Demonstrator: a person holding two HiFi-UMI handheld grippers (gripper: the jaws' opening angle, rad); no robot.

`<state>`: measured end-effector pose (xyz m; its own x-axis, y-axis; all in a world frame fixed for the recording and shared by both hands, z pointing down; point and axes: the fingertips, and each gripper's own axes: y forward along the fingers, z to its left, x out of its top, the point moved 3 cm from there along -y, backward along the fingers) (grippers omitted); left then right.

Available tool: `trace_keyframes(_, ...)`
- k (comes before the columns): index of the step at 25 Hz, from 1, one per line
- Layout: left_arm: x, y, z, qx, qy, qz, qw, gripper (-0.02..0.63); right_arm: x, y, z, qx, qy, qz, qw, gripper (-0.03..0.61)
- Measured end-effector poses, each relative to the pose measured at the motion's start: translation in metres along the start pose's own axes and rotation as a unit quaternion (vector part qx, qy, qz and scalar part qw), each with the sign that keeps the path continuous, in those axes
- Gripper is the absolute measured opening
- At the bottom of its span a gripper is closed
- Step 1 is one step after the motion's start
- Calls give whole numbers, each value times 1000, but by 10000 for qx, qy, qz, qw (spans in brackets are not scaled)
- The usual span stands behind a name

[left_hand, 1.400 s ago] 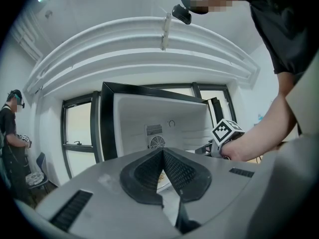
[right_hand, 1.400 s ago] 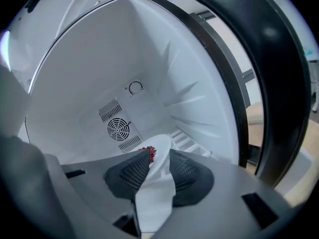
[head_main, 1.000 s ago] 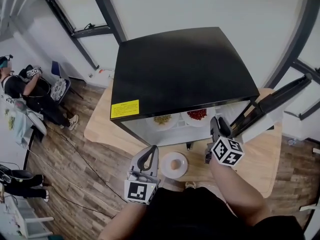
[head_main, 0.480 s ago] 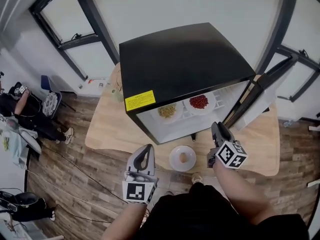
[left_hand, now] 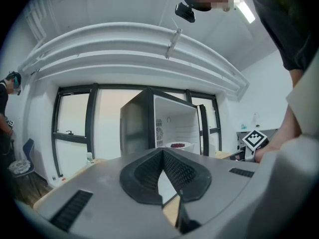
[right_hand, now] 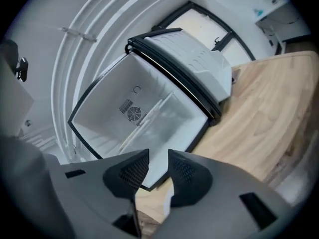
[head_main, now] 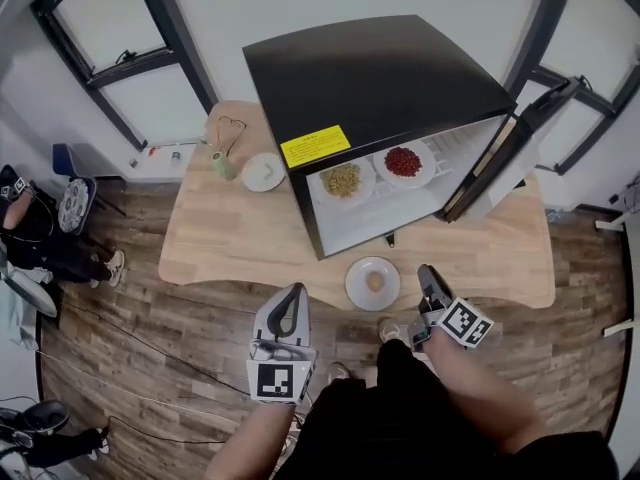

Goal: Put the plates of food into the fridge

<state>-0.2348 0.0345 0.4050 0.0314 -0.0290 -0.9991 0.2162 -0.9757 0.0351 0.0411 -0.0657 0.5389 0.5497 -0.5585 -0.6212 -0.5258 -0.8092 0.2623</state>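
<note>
A black mini fridge (head_main: 380, 88) stands on the wooden table (head_main: 230, 238) with its door (head_main: 510, 143) swung open to the right. On its shelf sit a plate of yellowish food (head_main: 342, 180) and a plate of red food (head_main: 403, 163). A third white plate with a small brown piece of food (head_main: 373, 283) lies on the table in front of the fridge. My left gripper (head_main: 292, 291) is shut and empty, below and left of that plate. My right gripper (head_main: 425, 271) hangs right of the plate, open with nothing between its jaws. The right gripper view looks into the white fridge interior (right_hand: 149, 108).
Left of the fridge the table holds an empty small plate (head_main: 263, 171), a small green bottle (head_main: 220, 163) and a wire object (head_main: 230, 128). The table's front edge runs just ahead of both grippers. A person (head_main: 30, 238) sits at far left on the wooden floor (head_main: 150, 368).
Both grippers have drawn back from the fridge toward the table's front edge. The view has pulled away, showing more of the table. The plate in front of the fridge stays put.
</note>
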Motion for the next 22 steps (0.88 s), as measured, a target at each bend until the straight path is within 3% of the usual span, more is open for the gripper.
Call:
trace_keyframes(8, -26, -19, 8, -282, 18, 202, 9994, 3, -107, -22, -38, -630, 1027, 326, 9922, 133)
trace_keyframes(12, -29, -29, 12, -456, 302, 219, 9983, 5, -151, -20, -58, -910, 1793, 376, 9788, 171)
trace_keyframes(16, -27, -37, 16, -480, 403, 249, 9977, 4, -173, -12, -66, -1024, 2246, 438, 9681, 246)
trace_keyframes(22, -30, -43, 26, -307, 531, 310, 9976, 3, -183, 3, -75, -1277, 2485, 382, 9594, 261)
